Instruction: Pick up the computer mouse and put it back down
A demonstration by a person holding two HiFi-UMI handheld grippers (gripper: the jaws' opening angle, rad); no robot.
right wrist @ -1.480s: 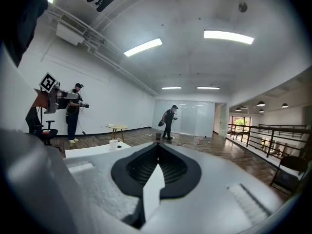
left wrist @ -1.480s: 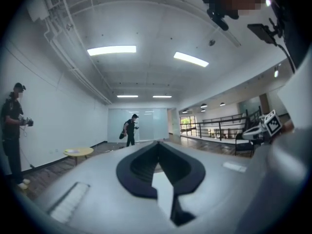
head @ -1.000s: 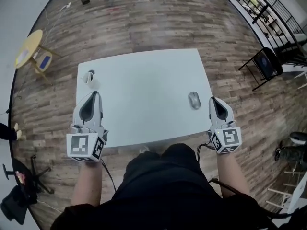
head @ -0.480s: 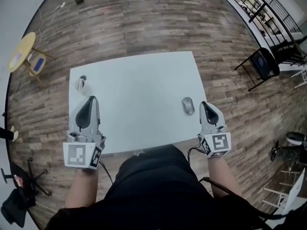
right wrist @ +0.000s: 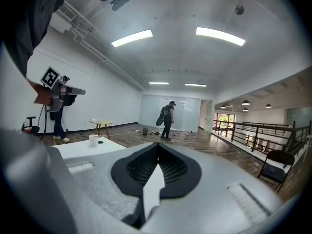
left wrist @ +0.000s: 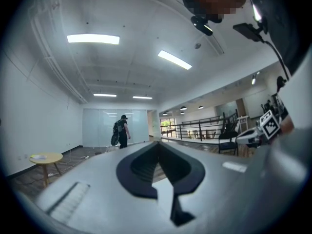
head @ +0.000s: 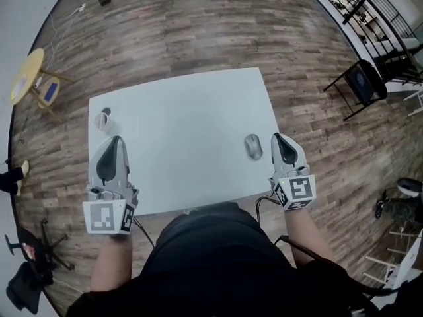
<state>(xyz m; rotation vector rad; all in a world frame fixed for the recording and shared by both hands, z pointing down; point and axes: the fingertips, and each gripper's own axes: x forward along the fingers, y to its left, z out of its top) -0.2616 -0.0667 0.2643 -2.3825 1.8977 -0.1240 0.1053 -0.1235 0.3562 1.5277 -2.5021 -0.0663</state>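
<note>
**Head view.** A white table (head: 185,111) is being viewed from above. The computer mouse (head: 252,146) is lying flat on the table, near its right edge and toward the near right corner; nothing is touching it. The right gripper (head: 278,139) is being held over the table's right edge, just beside the mouse and apart from it. The left gripper (head: 114,140) is being held over the table's near left corner, well apart from the mouse. A white cup (head: 103,119) is standing at the table's left edge, beyond the left gripper. A yellow round side table (head: 26,78) is standing on the floor to the left of the table.

**Left gripper view.** The jaws are being held pressed together, with nothing between them. A person (left wrist: 120,130) with a backpack is being shown far beyond the table.

**Right gripper view.** The jaws are being held pressed together, with nothing between them. The table's far left part and the cup on it are being shown to the left of the jaws. The mouse is not being shown here.
</note>
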